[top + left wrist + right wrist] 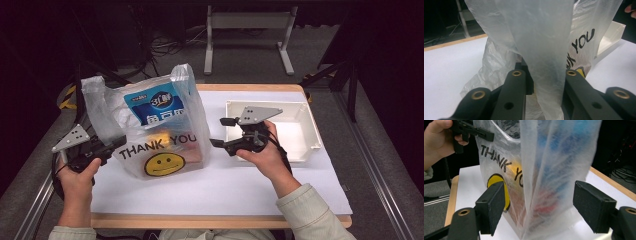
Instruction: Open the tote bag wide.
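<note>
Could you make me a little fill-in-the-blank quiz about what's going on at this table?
1. The plastic bag carries a yellow smiley face and the words "THANK ____".
2. The left gripper is shut on a strip of the ____.
3. The right gripper has its jaws wide ____, one on each side of the bag's edge.
4. Behind the right gripper on the table sits a white ____.

Missing words: YOU; bag; open; tray

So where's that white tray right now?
In the high view the white tray sits on the table's right side, just behind the right tongs, right of the plastic bag.
</note>
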`<state>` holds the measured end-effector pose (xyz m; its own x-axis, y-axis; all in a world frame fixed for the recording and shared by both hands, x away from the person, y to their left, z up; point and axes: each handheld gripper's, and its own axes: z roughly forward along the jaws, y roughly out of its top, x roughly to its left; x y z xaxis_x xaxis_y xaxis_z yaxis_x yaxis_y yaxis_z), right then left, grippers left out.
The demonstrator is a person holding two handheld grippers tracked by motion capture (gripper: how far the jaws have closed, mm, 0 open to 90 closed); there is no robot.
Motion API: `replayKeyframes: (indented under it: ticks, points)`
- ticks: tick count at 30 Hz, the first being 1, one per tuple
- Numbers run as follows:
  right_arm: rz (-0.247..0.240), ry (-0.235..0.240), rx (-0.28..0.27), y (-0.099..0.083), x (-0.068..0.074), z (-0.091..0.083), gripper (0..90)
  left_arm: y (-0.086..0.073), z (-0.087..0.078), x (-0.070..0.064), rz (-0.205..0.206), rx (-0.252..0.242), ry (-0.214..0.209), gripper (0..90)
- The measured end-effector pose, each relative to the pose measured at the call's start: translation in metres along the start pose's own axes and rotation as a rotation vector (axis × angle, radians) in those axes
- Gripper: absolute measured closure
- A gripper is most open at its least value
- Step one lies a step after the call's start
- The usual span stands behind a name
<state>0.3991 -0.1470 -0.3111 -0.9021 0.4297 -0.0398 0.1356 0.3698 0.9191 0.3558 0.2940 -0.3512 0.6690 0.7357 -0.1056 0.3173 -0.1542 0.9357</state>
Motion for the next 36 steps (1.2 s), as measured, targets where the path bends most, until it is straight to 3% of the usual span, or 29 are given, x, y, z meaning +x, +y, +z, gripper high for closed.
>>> replayKeyframes:
  ticks: [3, 15, 21, 23, 26, 31, 36]
  points:
    - [-0.009, -0.003, -0.002, 0.004, 0.001, 0.01, 26.3, -0.001, -0.003, 0.001, -0.001, -0.003, -0.007, 73.6]
    - [0.028, -0.004, -0.062, 0.009, 0.0, 0.04, 23.6, 0.0, -0.011, 0.0, 0.045, 0.023, -0.029, 47.2]
    - [0.025, -0.032, -0.041, 0.014, 0.002, 0.05, 25.2, -0.003, -0.016, 0.003, 0.037, 0.025, -0.023, 42.0]
    - [0.021, -0.043, -0.028, 0.014, 0.002, 0.052, 31.3, -0.004, -0.017, 0.003, 0.045, 0.021, -0.016, 41.9]
    - [-0.009, -0.072, 0.0, 0.014, 0.001, 0.051, 45.4, -0.005, -0.02, 0.005, 0.033, 0.015, -0.02, 49.1]
    - [-0.036, -0.094, 0.002, 0.015, -0.001, 0.048, 59.9, -0.006, -0.025, 0.008, 0.029, -0.005, -0.013, 58.4]
    - [-0.04, -0.087, 0.016, 0.015, -0.002, 0.048, 83.6, -0.005, -0.024, 0.006, 0.041, -0.008, -0.021, 82.3]
